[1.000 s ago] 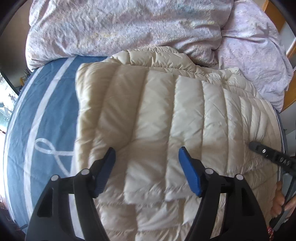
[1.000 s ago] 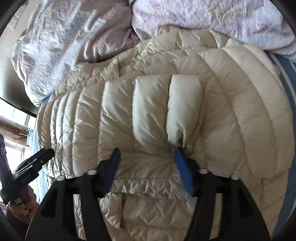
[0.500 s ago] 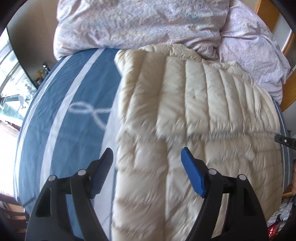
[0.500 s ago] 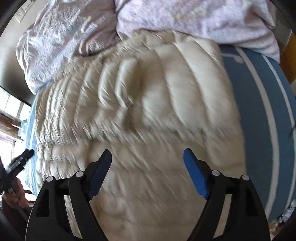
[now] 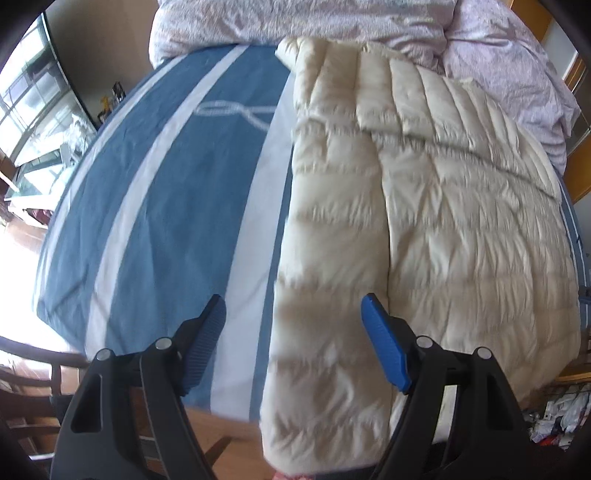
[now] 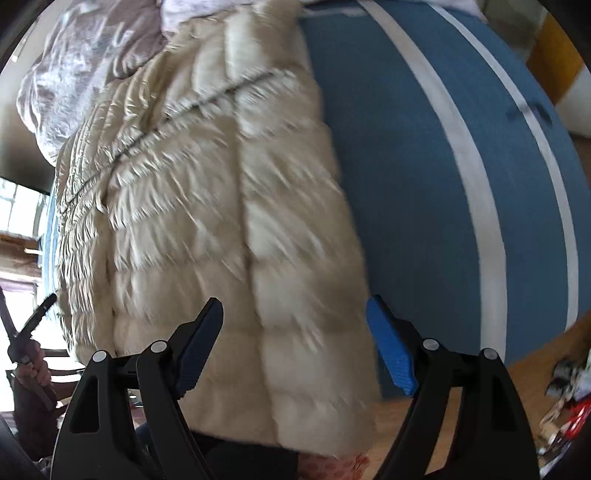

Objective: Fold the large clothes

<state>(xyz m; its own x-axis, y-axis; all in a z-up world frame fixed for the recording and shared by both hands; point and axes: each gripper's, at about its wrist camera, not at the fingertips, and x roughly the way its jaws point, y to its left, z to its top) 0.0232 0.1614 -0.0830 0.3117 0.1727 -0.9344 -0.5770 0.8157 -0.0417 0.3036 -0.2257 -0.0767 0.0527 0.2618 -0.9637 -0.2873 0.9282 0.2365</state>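
Observation:
A cream quilted down coat (image 5: 424,206) lies spread on the blue bed cover (image 5: 166,177), its lower end hanging over the near edge of the bed. It also shows in the right wrist view (image 6: 229,206), blurred. My left gripper (image 5: 295,343) is open and empty, held above the coat's left edge at the foot of the bed. My right gripper (image 6: 295,343) is open and empty above the coat's right side near its hem. The left gripper's tip (image 6: 40,314) shows at the far left of the right wrist view.
A crumpled pale lilac duvet (image 5: 332,22) lies at the head of the bed, behind the coat. The blue cover has white stripes (image 6: 476,192). Wooden floor (image 6: 461,406) and clutter (image 5: 557,417) lie past the bed's foot. Windows (image 5: 33,122) stand at the left.
Both grippers have pulled back from the middle of the coat toward the foot of the bed. The right gripper has opened wider and let go of the coat fold.

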